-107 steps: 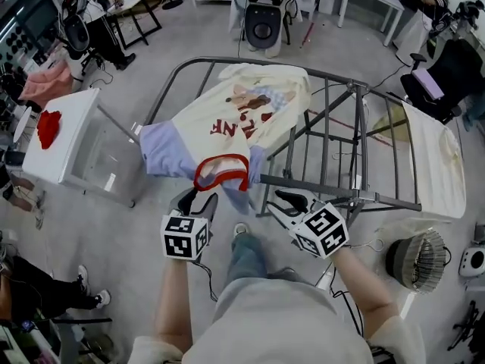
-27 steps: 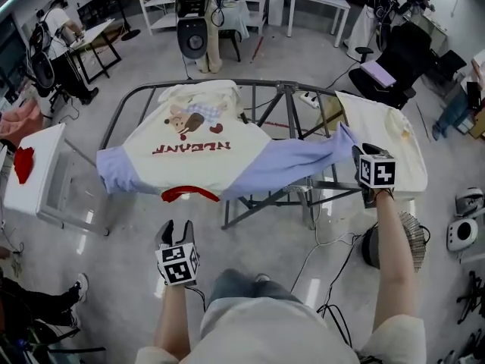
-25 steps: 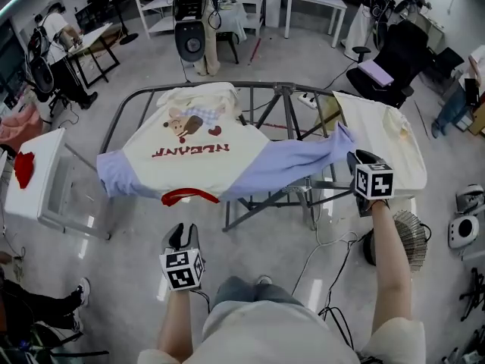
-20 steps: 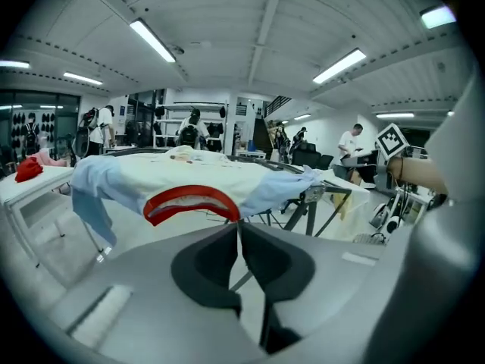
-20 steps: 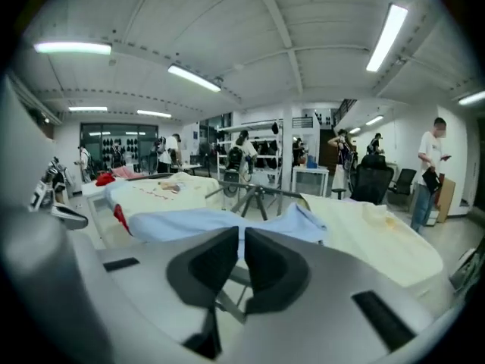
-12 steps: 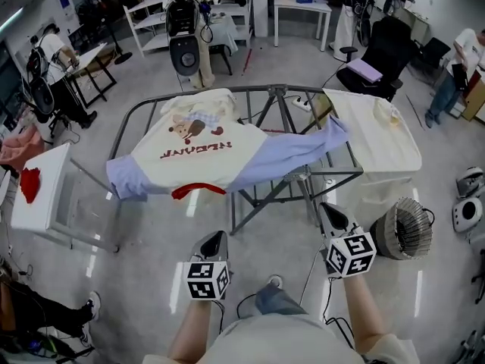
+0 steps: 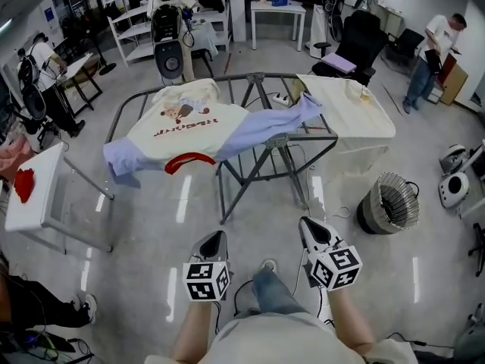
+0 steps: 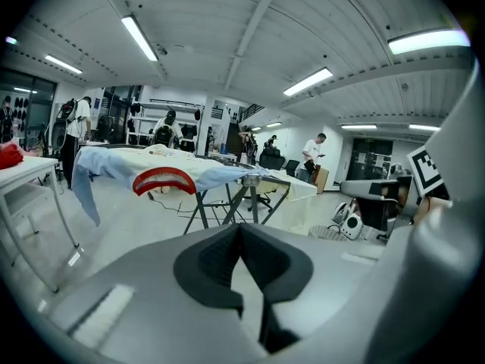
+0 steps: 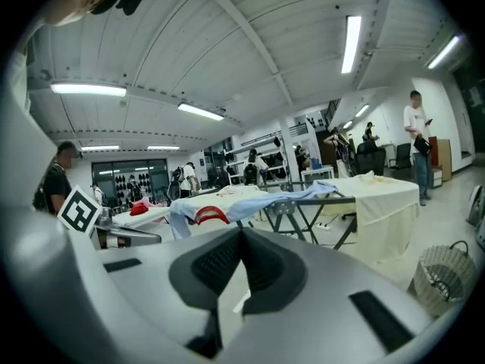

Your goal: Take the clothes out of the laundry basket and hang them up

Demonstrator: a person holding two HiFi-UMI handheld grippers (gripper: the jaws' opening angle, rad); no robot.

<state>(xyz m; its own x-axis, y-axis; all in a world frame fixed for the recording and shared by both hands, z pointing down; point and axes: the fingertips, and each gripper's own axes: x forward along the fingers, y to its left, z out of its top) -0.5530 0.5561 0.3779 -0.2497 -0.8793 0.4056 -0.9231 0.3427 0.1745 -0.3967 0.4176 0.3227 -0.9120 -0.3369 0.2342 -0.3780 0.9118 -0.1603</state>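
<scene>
A cream T-shirt [image 7: 189, 121] with lilac sleeves and a red collar lies spread flat over the grey drying rack [image 7: 277, 141]; one sleeve reaches right toward a cream cloth [image 7: 350, 106] draped on the rack's right wing. The round wire laundry basket [image 7: 388, 202] stands on the floor right of the rack; its inside is not visible. My left gripper [image 7: 215, 238] and right gripper [image 7: 306, 224] are held close in front of the person's body, well short of the rack, both shut with nothing between the jaws. The left gripper view shows the shirt [image 8: 170, 165], and the right gripper view shows it [image 9: 227, 201] far off.
A white table [image 7: 34, 203] with a red cloth [image 7: 23, 184] stands at the left. Cables trail on the floor under the rack. White devices [image 7: 452, 190] sit at the far right. Desks, chairs, shelves and several people fill the back of the room.
My right gripper has left the lilac sleeve's end at the rack's right and swung back in front of the body. The left gripper shifted right. Both jaws closed; the rack now sits farther away.
</scene>
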